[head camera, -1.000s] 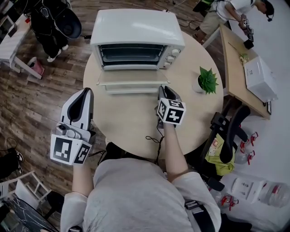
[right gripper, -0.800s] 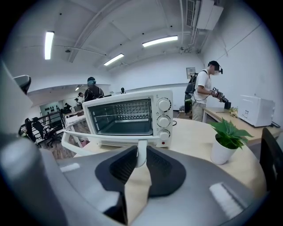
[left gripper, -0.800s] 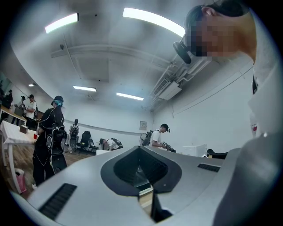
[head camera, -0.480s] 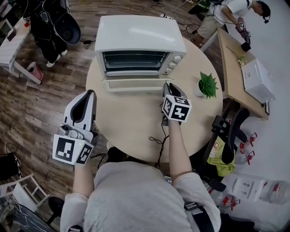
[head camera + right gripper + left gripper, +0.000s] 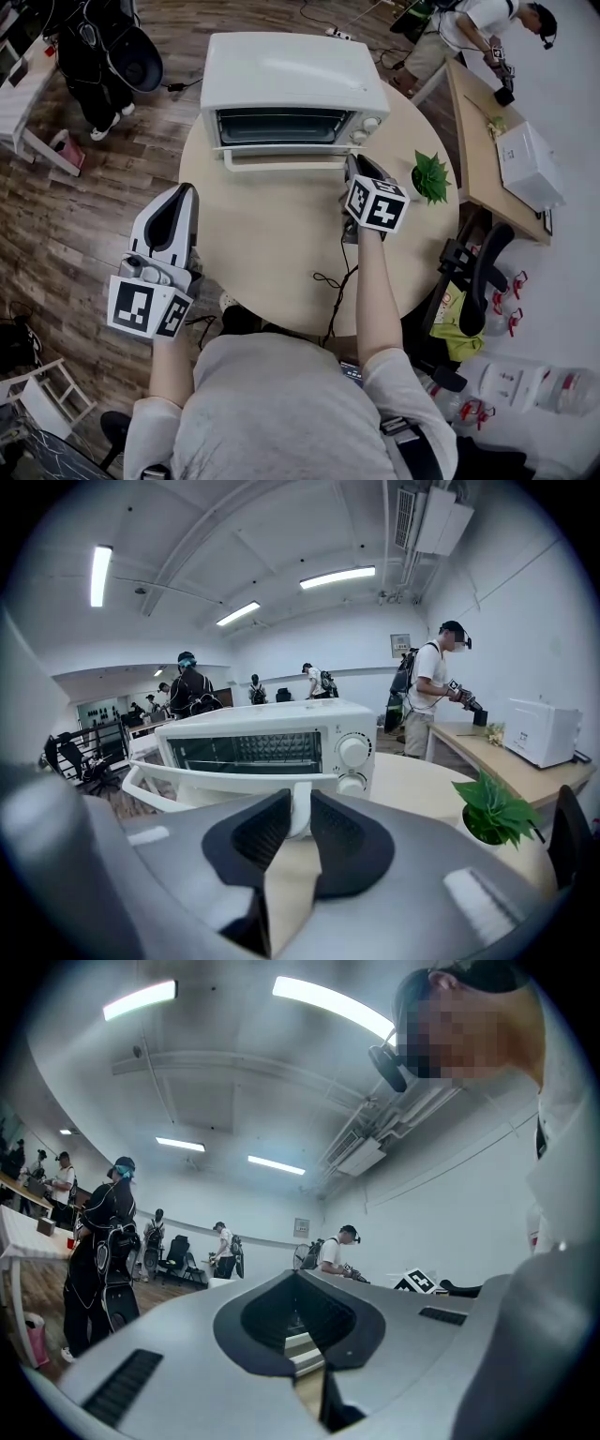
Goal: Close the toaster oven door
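Note:
The white toaster oven [image 5: 291,75] stands at the far side of the round table [image 5: 272,253]. Its door [image 5: 281,150] is tilted partway up, with the white handle bar [image 5: 281,161] along its front edge. My right gripper [image 5: 352,167] is at the right end of that bar. In the right gripper view the handle [image 5: 187,799] runs left from my right gripper [image 5: 294,817], and its end sits between the nearly closed fingertips, in front of the oven [image 5: 272,738]. My left gripper [image 5: 178,202] hangs beside the table's left edge, shut and empty [image 5: 305,1358].
A small potted plant [image 5: 431,175] stands right of the oven, close to my right arm. A black cable [image 5: 337,281] lies on the table. A desk with a white box [image 5: 525,164] and a chair [image 5: 478,272] are at the right. People stand behind.
The oven door has swung up from lying flat open to partly raised. My right gripper moved with its handle toward the oven and slightly right. The left gripper barely moved.

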`<state>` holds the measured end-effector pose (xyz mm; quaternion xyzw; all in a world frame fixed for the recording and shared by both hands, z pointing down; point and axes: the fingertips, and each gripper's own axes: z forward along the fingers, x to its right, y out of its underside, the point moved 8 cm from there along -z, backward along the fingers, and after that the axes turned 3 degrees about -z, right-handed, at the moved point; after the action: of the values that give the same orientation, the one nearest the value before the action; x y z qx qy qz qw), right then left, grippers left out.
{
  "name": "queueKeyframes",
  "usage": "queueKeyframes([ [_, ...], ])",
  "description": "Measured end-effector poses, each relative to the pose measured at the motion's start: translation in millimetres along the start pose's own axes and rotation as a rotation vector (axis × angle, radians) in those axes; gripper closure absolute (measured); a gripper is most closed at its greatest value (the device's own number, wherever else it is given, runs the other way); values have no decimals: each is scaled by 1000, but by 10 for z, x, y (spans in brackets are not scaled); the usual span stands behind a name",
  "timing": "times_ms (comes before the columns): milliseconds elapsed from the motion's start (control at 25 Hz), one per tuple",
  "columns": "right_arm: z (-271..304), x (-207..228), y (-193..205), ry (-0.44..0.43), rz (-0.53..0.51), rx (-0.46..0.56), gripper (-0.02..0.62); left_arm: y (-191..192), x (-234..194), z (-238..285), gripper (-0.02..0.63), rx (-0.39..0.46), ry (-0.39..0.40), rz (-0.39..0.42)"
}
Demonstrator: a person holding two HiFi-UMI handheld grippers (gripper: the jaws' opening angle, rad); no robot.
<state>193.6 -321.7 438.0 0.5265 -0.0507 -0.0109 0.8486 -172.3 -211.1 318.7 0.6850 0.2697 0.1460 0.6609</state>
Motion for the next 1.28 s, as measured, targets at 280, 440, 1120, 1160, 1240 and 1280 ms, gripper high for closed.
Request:
queueKeyframes([
  [280,143,21,-206,-12,13,8,520,-10,-118,21,598,0,3,-6],
  [440,226,31,-302,-1,19,10,522,-16,-183,28,598,1,2,-7],
  [1120,486,24,-587,30,13,18,522,-42,-489,-23,598,4,-47,-9],
  [1160,496,25,-595,31,13,19,522,-39,-497,-25,598,4,-49,-9],
  [1240,518,28,-608,32,14,22,522,-34,-511,-24,598,2,-53,-9],
  [1280,528,30,-613,31,15,23,523,-32,-516,-24,598,2,-54,-9],
])
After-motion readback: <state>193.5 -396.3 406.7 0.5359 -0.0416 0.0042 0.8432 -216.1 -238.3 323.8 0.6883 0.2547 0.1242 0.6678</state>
